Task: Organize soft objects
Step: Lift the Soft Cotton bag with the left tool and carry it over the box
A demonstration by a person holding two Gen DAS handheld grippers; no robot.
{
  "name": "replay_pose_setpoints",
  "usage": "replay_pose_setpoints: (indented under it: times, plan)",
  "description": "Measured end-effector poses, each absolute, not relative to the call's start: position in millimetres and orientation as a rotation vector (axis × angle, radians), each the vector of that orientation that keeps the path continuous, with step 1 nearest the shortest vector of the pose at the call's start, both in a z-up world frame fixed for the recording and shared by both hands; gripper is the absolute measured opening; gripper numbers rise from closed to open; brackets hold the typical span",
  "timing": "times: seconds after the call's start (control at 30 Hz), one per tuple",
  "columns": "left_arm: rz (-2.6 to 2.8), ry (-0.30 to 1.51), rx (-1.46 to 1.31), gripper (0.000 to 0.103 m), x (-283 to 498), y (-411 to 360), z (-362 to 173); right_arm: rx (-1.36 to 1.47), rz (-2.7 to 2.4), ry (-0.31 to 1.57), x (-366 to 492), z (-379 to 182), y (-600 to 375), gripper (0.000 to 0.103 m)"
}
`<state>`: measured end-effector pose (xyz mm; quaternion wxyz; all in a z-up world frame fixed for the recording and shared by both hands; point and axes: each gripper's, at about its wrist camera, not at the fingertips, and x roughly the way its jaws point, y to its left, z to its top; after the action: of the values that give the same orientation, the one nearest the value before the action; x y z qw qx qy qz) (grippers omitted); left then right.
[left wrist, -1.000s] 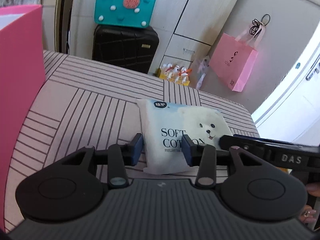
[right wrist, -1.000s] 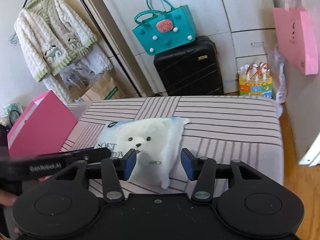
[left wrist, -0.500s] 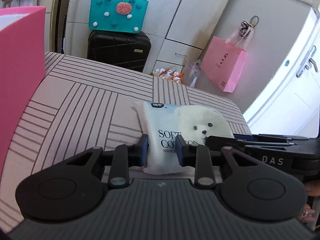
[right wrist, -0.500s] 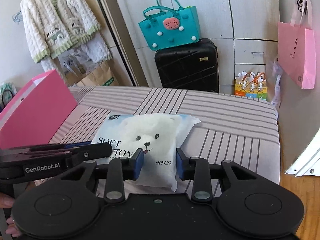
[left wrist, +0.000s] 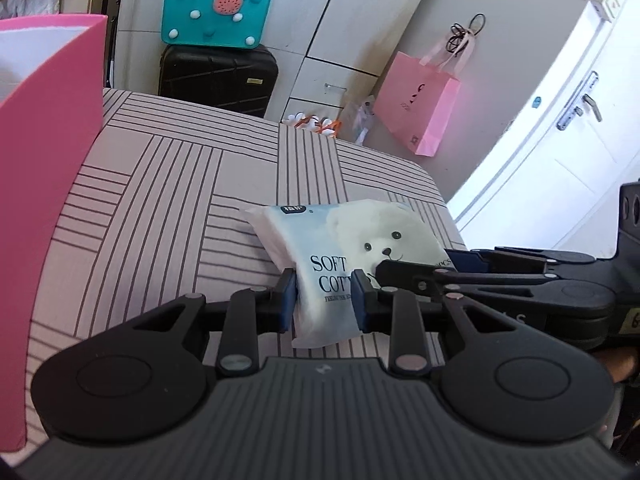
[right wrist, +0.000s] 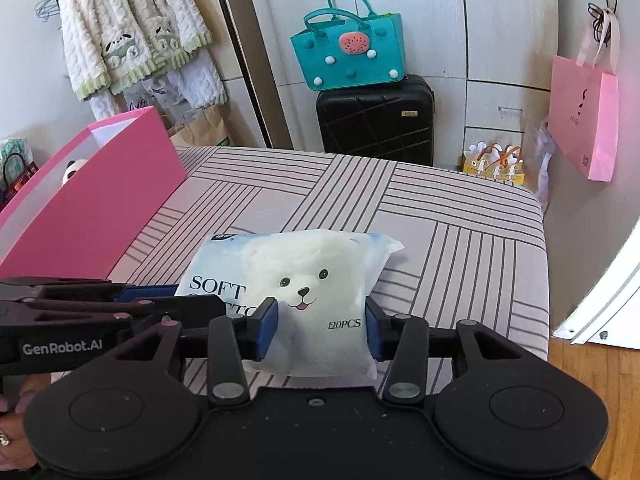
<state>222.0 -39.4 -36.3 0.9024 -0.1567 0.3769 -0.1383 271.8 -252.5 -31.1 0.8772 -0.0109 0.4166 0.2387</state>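
Both tongs, left tongs (left wrist: 324, 300) and right tongs (right wrist: 322, 330), pinch your cotton pad pack (right wrist: 304, 292) near the bed's (right wrist: 460, 248) front edge; uneven lifting could tear or slip the slick bag.

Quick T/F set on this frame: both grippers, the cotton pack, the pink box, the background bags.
1. Both the left gripper and right gripper clamp the cotton pack. True.
2. The pack sits inside the pink box. False: it is over the striped bed, beside the box.
3. The teal bag sits on the black suitcase. True.
4. The pink paper bag lies on the bed. False: it hangs on the wall.
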Motion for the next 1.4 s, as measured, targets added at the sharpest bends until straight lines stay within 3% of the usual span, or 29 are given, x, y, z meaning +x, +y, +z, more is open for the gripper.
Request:
replay_pose_setpoints:
  times: [0.7, 1.4]
  plan:
    - [-0.397, 0.786, -0.272, 0.031, 142.3, -11.4, -13.3, -0.109, 0.563, 0.807, 183.5, 10.2, -233.3, 0.062]
    - [-0.482, 0.753, -0.097, 0.031, 64.6, 54.3, 59.0, -0.161, 0.824, 0.819, 117.1, 72.7, -185.0, 0.066]
